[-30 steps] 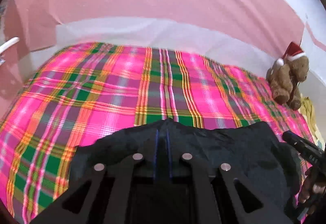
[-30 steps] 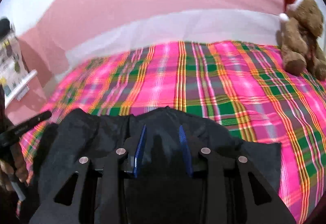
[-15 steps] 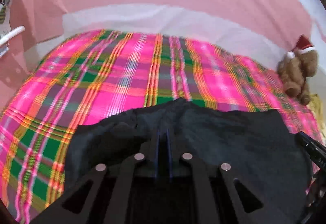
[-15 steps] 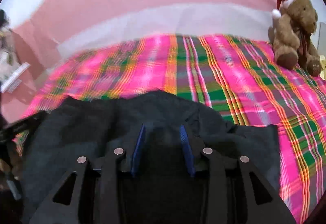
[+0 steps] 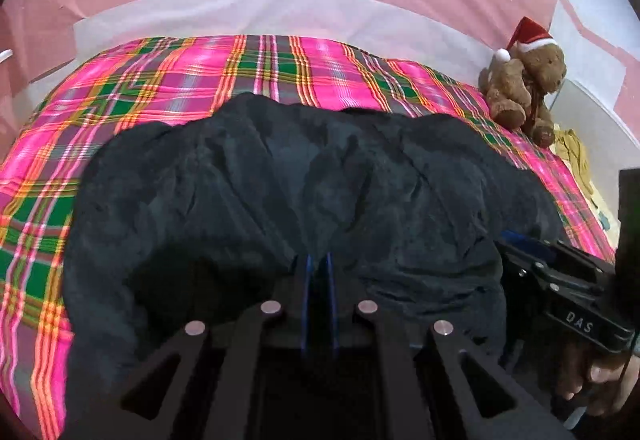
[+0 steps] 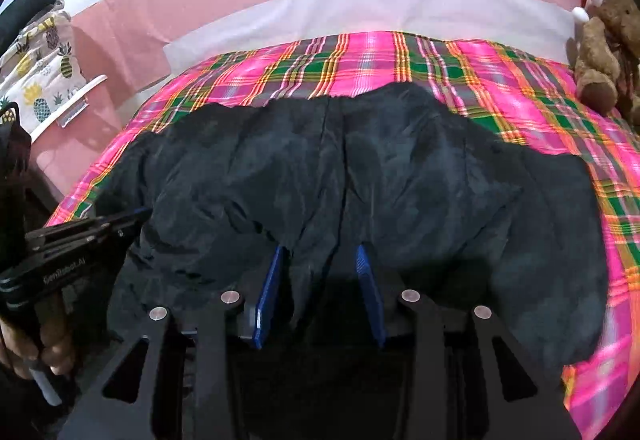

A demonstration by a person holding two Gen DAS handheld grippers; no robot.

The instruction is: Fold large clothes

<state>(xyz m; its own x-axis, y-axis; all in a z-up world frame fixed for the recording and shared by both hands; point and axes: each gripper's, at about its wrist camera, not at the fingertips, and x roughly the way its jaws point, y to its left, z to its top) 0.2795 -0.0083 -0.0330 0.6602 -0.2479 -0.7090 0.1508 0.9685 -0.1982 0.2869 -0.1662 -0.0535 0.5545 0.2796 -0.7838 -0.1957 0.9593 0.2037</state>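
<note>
A black garment (image 5: 304,184) lies rumpled across the near part of the pink plaid bedspread (image 5: 168,80). The left gripper (image 5: 318,264) is pinched tight on its near edge; the right gripper (image 6: 320,260) has just been opening, jaws parted (cloth between them). A Santa-hatted teddy bear (image 5: 524,84) sits far right.

A teddy bear (image 5: 524,88) in a Santa hat sits on the plaid bedspread (image 5: 160,88).
</note>
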